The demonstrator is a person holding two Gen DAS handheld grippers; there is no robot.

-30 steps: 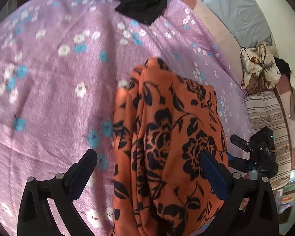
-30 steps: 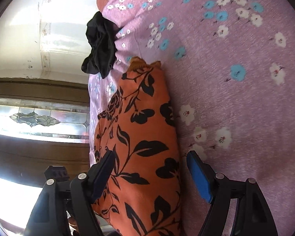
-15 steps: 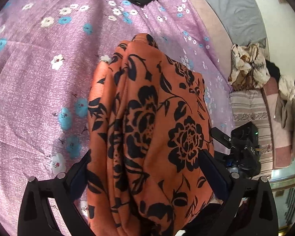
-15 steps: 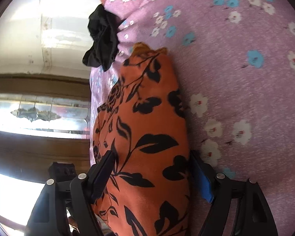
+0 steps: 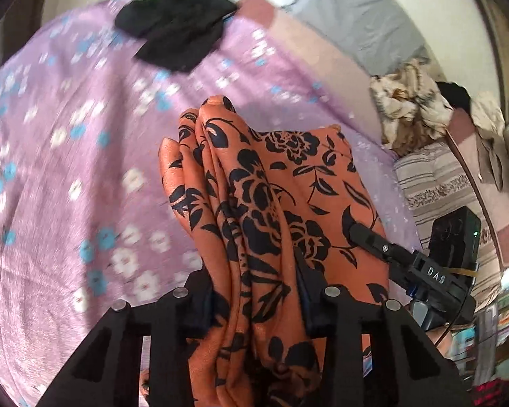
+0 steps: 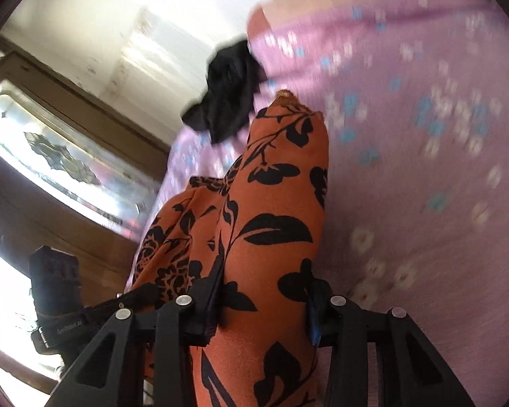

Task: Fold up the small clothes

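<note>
Orange black-flowered cloth point(image 5: 254, 210) bunched between both closing claws, left claw point(image 5: 254, 300) and right claw point(image 6: 263, 300), above the lilac bedsheet point(image 5: 68, 186); thick slippery folds could slide free, undoing the fold.

You see an orange garment point(image 5: 264, 203) of thin woven cloth with a slight sheen and a black print. The bedspread point(image 5: 68, 169) is matt, finely textured purple cloth. The black garment point(image 5: 176, 27) is soft and matt. The left gripper point(image 5: 254, 308) is matt black plastic with bright metal pins.
</note>
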